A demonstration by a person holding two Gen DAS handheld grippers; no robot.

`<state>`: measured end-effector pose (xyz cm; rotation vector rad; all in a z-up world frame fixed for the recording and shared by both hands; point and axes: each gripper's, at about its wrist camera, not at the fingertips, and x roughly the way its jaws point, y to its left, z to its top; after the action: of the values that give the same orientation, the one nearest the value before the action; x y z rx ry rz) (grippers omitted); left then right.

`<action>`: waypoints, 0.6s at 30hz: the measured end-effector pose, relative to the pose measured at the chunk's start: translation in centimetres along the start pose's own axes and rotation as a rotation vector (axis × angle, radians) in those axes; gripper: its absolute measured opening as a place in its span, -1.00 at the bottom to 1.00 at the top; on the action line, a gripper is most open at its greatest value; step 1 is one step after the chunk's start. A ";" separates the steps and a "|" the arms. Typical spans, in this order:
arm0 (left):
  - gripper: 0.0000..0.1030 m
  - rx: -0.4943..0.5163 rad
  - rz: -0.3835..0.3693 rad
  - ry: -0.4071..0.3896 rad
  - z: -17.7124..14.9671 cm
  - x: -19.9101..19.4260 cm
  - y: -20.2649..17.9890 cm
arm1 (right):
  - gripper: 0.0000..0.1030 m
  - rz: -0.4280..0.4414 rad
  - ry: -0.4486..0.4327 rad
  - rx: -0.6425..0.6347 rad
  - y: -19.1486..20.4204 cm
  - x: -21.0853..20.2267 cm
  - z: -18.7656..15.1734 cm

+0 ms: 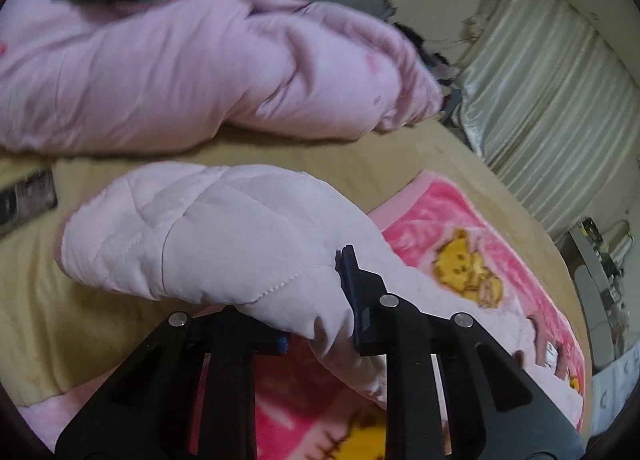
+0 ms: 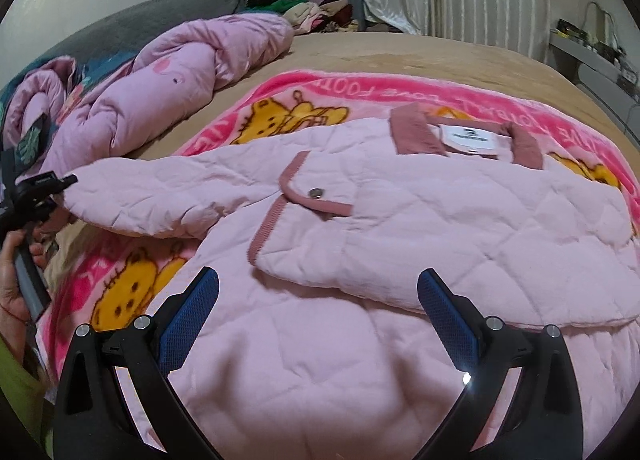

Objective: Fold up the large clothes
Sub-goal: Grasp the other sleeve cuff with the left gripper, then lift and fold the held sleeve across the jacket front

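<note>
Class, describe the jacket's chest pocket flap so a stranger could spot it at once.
Start at the pink cartoon-bear blanket on the bed. On it lies a pale pink quilted jacket; its pocket flap alone has darker pink ribbed trim and one metal snap.

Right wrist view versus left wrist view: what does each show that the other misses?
Only the right wrist view shows the jacket collar, pocket flap, the open right gripper and the clothes pile. Only the left shows the left gripper clamped on the sleeve. Both share the cartoon blanket, pink duvet and curtain.
</note>
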<state>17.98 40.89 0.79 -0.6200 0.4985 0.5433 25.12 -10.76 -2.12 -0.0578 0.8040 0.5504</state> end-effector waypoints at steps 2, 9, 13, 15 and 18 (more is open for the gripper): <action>-0.74 0.019 -0.008 -0.019 0.5 -1.0 -1.1 | 0.92 0.005 -0.011 0.019 -0.7 -0.6 -0.1; -0.74 0.085 -0.051 -0.088 1.5 -4.9 -6.4 | 0.92 0.018 -0.050 0.070 -3.5 -3.5 -0.9; -0.74 0.126 -0.071 -0.110 1.6 -6.4 -9.2 | 0.92 0.029 -0.068 0.113 -5.4 -5.0 -1.5; -0.74 0.148 -0.077 -0.117 1.5 -7.0 -10.5 | 0.92 0.031 -0.076 0.140 -6.5 -5.7 -1.9; -0.74 0.187 -0.092 -0.132 1.0 -8.1 -12.9 | 0.92 0.030 -0.086 0.170 -8.0 -6.5 -2.3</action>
<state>19.98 30.15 11.40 -0.4229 0.3891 0.4412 23.84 -21.09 -0.50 0.1334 0.7662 0.5072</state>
